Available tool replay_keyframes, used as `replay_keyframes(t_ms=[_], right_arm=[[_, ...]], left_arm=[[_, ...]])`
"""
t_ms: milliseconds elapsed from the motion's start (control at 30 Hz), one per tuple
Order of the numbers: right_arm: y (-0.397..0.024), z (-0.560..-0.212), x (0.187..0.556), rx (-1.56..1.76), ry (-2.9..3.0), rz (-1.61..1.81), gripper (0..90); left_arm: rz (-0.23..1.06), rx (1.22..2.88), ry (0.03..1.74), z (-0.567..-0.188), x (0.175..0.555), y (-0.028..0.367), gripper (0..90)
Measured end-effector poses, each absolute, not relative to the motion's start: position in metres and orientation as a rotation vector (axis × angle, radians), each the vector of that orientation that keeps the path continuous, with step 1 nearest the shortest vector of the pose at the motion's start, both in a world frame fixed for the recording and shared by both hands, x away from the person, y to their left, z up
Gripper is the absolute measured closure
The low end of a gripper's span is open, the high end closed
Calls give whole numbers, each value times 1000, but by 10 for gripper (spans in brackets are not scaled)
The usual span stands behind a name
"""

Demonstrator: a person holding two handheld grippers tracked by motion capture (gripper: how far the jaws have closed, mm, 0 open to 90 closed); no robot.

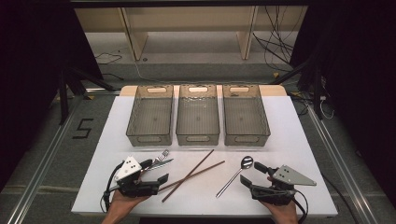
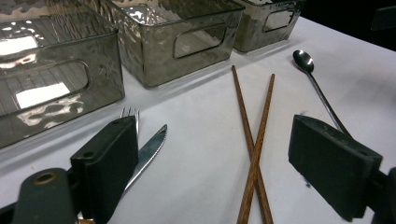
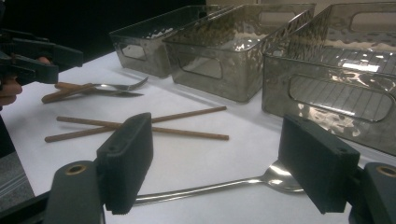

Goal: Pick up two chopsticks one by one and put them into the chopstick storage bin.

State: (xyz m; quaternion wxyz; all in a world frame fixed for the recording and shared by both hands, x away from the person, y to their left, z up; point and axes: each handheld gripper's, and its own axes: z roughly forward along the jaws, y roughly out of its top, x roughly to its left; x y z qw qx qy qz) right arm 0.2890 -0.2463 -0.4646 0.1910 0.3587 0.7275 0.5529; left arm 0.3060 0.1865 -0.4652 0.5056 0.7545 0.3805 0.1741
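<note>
Glossy metal spoon [image 3: 210, 186], matt wooden chopsticks [image 2: 254, 140]

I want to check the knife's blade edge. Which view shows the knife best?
The left gripper view: the knife lies close, its serrated blade clear beside the fork. The high view shows it small; the right gripper view shows it far off and edge-on.

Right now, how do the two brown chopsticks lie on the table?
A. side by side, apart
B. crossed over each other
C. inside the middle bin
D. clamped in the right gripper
B: the chopsticks lie crossed on the white table, in front of the middle bin; the left gripper view shows one stick over the other, and the open right gripper holds nothing.
</note>
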Motion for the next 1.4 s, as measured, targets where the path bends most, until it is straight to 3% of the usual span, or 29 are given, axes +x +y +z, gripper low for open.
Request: replay_keyframes(t_ms=[200,767,1200,1400], right_arm=[[-246,-464,289,1010,2044,1556,274],[-245,-464,290,1005,2060,1549,282],[-244,-465,291,1005,2064,1550,283],[-243,-465,290,1000,2071,1551,283]], left_arm=[[406,1976,868,-449,318,177,161],[361,2219,800,-422,357,143,213],[271,2346,777,-434,364,116,254],[243,2408,745,-441,362,109,321]])
